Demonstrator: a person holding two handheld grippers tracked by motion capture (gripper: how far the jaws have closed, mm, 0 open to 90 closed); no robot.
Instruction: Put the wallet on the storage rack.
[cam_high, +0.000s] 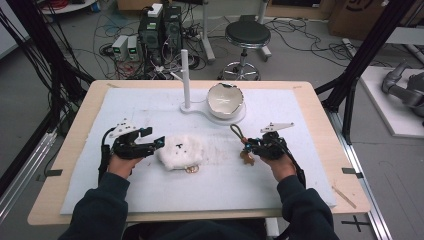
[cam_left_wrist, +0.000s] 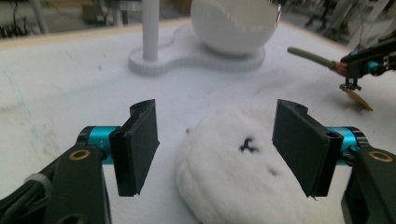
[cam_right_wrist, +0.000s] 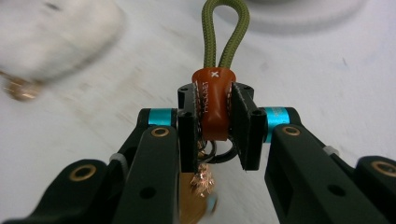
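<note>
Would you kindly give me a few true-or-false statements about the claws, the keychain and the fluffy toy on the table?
1. The right claw grips the keychain by its orange tab. True.
2. The left claw is clamped on the fluffy white toy. False: its jaws stand open, with the toy just ahead of them.
3. The white bowl sits on a stand beside the upright post. True.
4. The keychain's cord loop is blue. False: it is olive green.

fluffy white plush pouch (cam_high: 181, 150), glossy ceramic-looking bowl (cam_high: 225, 100), woven olive cord (cam_right_wrist: 226, 32) with smooth leathery orange tab (cam_right_wrist: 214, 105), matt black pads (cam_left_wrist: 140, 144)
</note>
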